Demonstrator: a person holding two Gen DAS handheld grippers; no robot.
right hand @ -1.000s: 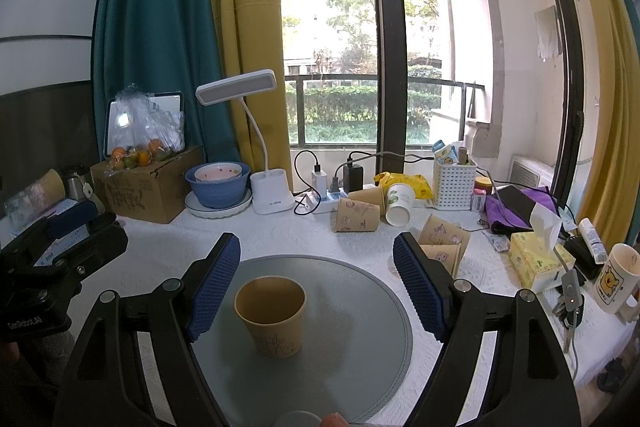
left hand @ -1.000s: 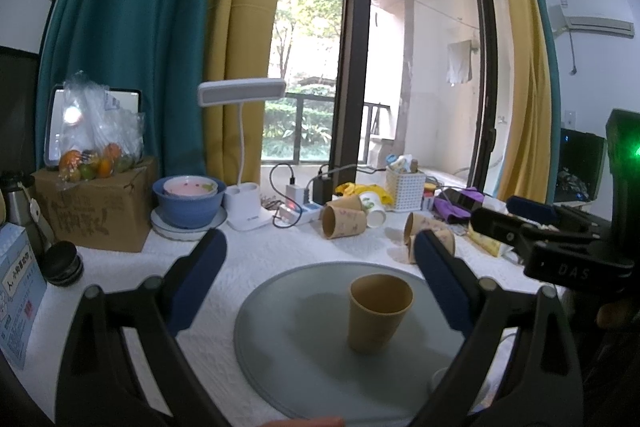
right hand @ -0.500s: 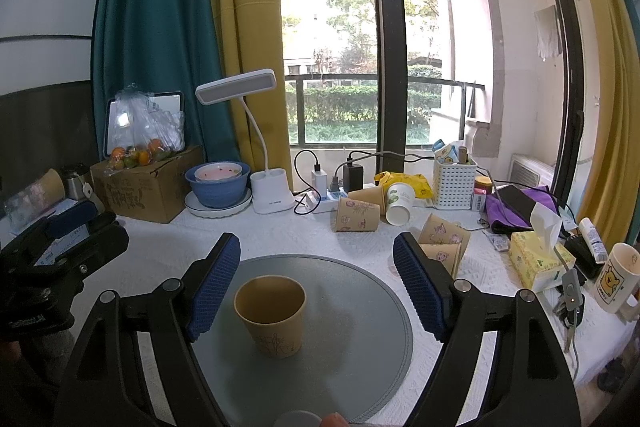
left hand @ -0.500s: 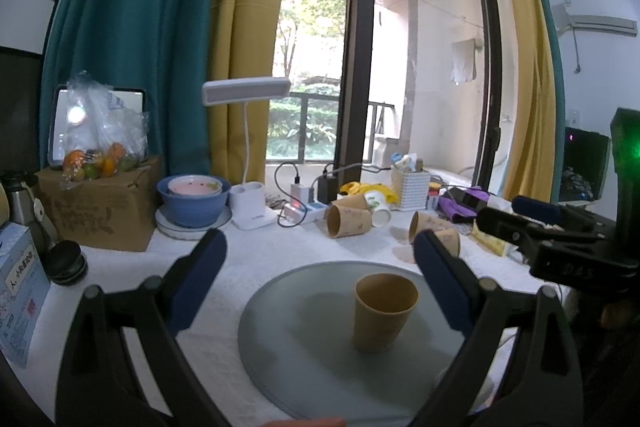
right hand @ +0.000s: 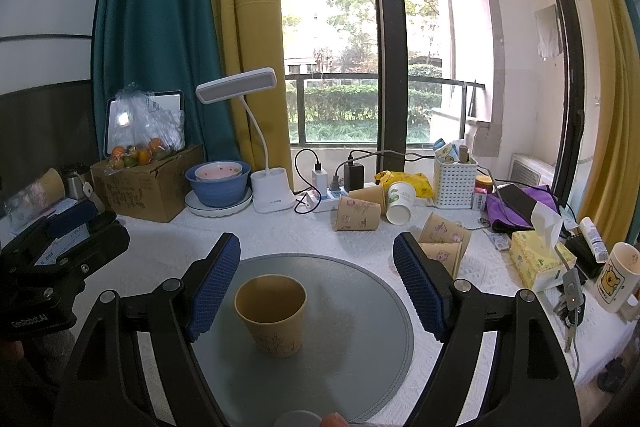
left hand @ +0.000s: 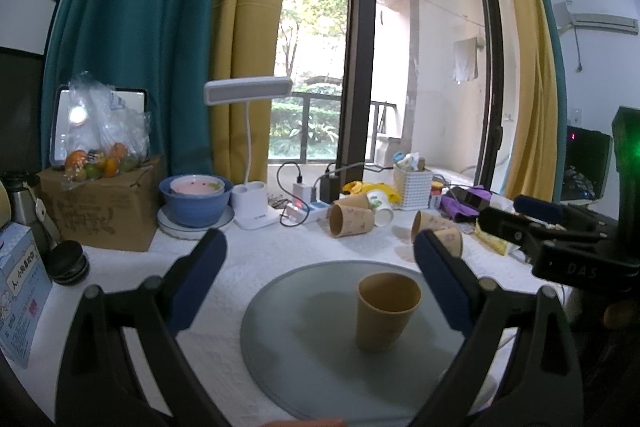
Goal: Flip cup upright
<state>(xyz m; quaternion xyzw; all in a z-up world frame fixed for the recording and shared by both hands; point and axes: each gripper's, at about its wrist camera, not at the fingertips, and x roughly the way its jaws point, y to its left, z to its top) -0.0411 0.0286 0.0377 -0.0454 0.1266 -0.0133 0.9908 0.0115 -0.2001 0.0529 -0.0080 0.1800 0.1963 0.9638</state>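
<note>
A tan paper cup (left hand: 386, 311) stands upright, mouth up, on a round grey mat (left hand: 304, 339); it also shows in the right wrist view (right hand: 273, 315) on the mat (right hand: 360, 327). My left gripper (left hand: 320, 275) is open and empty, held back from the cup, which sits toward its right finger. My right gripper (right hand: 318, 279) is open and empty, the cup nearer its left finger. Each gripper shows at the edge of the other's view: the right one (left hand: 560, 247) and the left one (right hand: 60, 259).
Several paper cups lie on their sides behind the mat (right hand: 358, 213), (right hand: 444, 239). At the back stand a blue bowl (right hand: 218, 183), a white desk lamp (right hand: 270, 187), a power strip, a cardboard box (right hand: 144, 187) and a white basket. A tissue box (right hand: 540, 259) and mug (right hand: 616, 279) sit right.
The left wrist view has drifted slightly, so the cup sits a touch further right and lower. The right gripper and the cup have not moved.
</note>
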